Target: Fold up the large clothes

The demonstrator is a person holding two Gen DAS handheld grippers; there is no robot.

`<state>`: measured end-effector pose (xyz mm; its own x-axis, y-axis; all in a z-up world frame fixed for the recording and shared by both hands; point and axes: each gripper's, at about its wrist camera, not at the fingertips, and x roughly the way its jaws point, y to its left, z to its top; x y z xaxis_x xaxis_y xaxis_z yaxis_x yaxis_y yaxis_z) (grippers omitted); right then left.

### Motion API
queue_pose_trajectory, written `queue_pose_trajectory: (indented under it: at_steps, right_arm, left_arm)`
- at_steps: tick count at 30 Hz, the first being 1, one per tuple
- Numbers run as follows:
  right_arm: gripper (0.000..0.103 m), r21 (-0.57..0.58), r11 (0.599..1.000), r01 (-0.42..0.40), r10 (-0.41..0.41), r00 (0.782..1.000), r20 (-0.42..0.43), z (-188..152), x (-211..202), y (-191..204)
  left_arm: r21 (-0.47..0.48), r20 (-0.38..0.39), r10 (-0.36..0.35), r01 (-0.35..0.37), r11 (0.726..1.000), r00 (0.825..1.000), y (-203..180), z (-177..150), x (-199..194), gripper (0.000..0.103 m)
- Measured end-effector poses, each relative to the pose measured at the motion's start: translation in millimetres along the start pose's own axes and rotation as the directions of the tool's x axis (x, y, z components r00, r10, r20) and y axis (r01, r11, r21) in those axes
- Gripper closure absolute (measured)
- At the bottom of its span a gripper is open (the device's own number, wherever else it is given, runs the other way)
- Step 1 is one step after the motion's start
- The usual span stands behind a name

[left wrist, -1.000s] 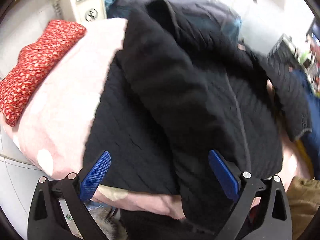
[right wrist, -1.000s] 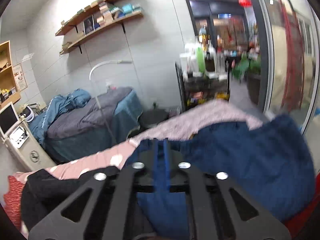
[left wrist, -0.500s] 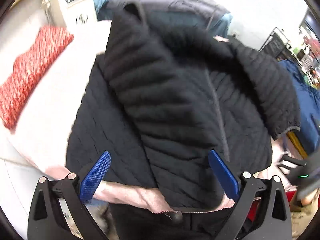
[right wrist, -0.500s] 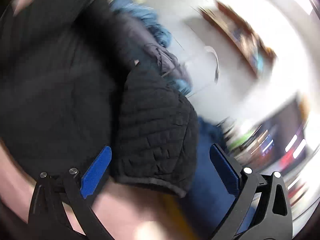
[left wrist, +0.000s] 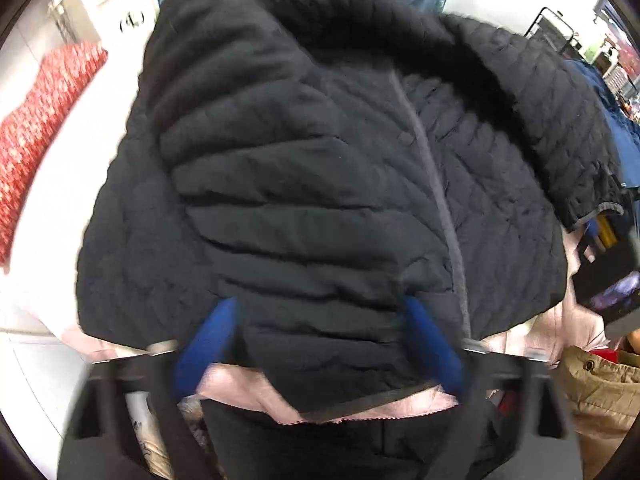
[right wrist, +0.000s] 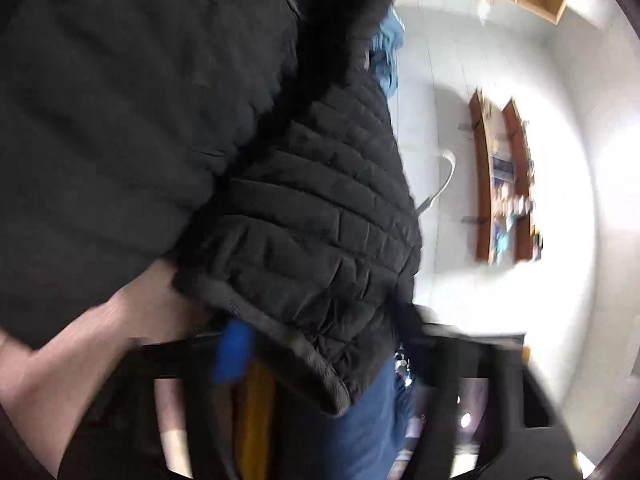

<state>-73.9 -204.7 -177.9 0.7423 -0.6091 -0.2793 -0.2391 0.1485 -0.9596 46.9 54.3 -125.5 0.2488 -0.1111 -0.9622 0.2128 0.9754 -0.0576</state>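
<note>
A black quilted jacket (left wrist: 320, 184) lies spread on a pink blanket (left wrist: 248, 388), one sleeve folded across its front. My left gripper (left wrist: 320, 344) is open, its blue fingers (left wrist: 204, 348) on either side of the folded sleeve's end near the jacket's hem. In the right wrist view the other sleeve's cuff (right wrist: 304, 280) lies between the fingers of my right gripper (right wrist: 320, 344). The right gripper is open; its blue finger (right wrist: 234, 350) is blurred.
A red patterned pillow (left wrist: 36, 128) lies at the left on the bed. A white machine (left wrist: 116, 4) stands behind it. Blue clothing (right wrist: 360, 420) and a tan garment (left wrist: 600, 392) lie at the right. Wall shelves (right wrist: 504, 184) show in the right wrist view.
My left gripper has moved closer to the jacket, its fingers now around the sleeve end. My right gripper opened and swung from the blue clothing to the other sleeve's cuff.
</note>
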Motion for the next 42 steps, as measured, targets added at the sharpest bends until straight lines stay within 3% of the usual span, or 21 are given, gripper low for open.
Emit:
queue_pose_trajectory:
  at_steps: [2,6,8,11,12,14,16,18,19,21,23,24,25,26,28,30,33,35,37,40,42]
  right_arm:
    - [0.094,0.175,0.980,-0.090,0.092,0.996,-0.003,8,3,-36]
    - [0.098,0.625,0.767,-0.147,0.117,0.989,0.089,-13,2,-159]
    - [0.098,0.812,0.554,-0.183,0.145,0.982,0.122,-48,20,-226]
    - [0.098,0.976,0.107,-0.191,0.234,0.959,0.162,-131,70,-304]
    - [0.098,0.985,-0.044,-0.166,0.265,0.949,0.172,-162,92,-318]
    - [0.097,0.974,-0.208,-0.090,0.329,0.931,0.156,-206,129,-322]
    - [0.095,0.955,-0.296,-0.037,0.429,0.888,0.167,-235,158,-307]
    - [0.084,0.945,-0.327,0.004,0.461,0.874,0.156,-241,166,-292]
    - [0.052,0.947,-0.320,0.019,0.465,0.875,0.139,-247,159,-279]
    - [0.005,0.955,-0.286,0.081,0.471,0.879,0.066,-246,152,-259]
    - [0.006,0.949,-0.311,0.049,0.414,0.906,0.089,-248,133,-244]
    - [0.006,0.953,-0.299,0.049,0.401,0.913,0.079,-247,125,-239]
    - [0.006,0.958,-0.281,0.057,0.399,0.915,0.063,-247,118,-240]
    - [0.006,0.963,-0.260,0.068,0.404,0.914,0.044,-247,117,-238]
    - [0.006,0.967,-0.247,0.061,0.408,0.912,0.047,-246,107,-238]
    - [0.006,0.980,-0.189,0.061,0.364,0.931,0.012,-237,95,-242]
    - [0.006,0.988,-0.106,0.116,0.286,0.955,-0.082,-228,94,-255]
    - [0.006,0.977,-0.139,0.163,0.319,0.941,-0.111,-235,105,-265]
    - [0.006,0.939,-0.284,0.194,0.367,0.927,-0.081,-260,128,-272]
    - [0.006,0.765,-0.601,0.233,0.407,0.913,0.041,-314,155,-268]
    - [0.006,0.625,-0.748,0.221,0.418,0.889,0.185,-333,168,-253]
  left_arm:
    - [-0.022,-0.007,-0.015,0.015,1.000,1.000,6,0,2,0.055]
    - [-0.035,0.031,0.004,-0.003,0.999,0.999,26,-4,-13,0.074]
    - [-0.068,0.056,0.008,-0.004,0.998,0.998,43,-3,-23,0.088]
    - [-0.128,0.144,0.134,-0.116,0.985,0.981,87,9,-52,0.091]
    - [-0.169,0.183,0.212,-0.182,0.969,0.960,112,17,-68,0.091]
    - [-0.253,0.233,0.346,-0.287,0.924,0.909,167,39,-97,0.092]
    - [-0.323,0.263,0.481,-0.393,0.861,0.836,210,60,-119,0.092]
    - [-0.445,0.234,0.657,-0.522,0.728,0.717,281,97,-139,0.092]
    - [-0.496,0.194,0.685,-0.532,0.686,0.702,311,112,-143,0.091]
    - [-0.610,0.107,0.698,-0.508,0.608,0.708,378,135,-153,0.078]
    - [-0.680,-0.001,0.741,-0.544,0.492,0.671,425,150,-156,0.022]
    - [-0.719,-0.062,0.795,-0.579,0.384,0.604,446,150,-162,0.017]
    - [-0.745,-0.076,0.815,-0.576,0.336,0.574,453,147,-168,0.017]
    - [-0.762,-0.070,0.814,-0.558,0.329,0.576,455,148,-171,0.017]
    - [-0.816,0.035,0.775,-0.429,0.387,0.631,446,136,-180,0.010]
    - [-0.801,0.190,0.712,-0.312,0.511,0.676,420,120,-180,0.006]
    - [-0.656,0.294,0.594,-0.294,0.695,0.749,370,112,-155,0.006]
    - [-0.536,0.305,0.518,-0.306,0.787,0.799,337,101,-129,0.006]
    - [-0.418,0.284,0.455,-0.318,0.851,0.844,304,83,-97,0.006]
    - [-0.303,0.271,0.442,-0.360,0.882,0.855,265,56,-61,0.006]
    - [-0.239,0.259,0.437,-0.382,0.893,0.861,246,41,-40,0.006]
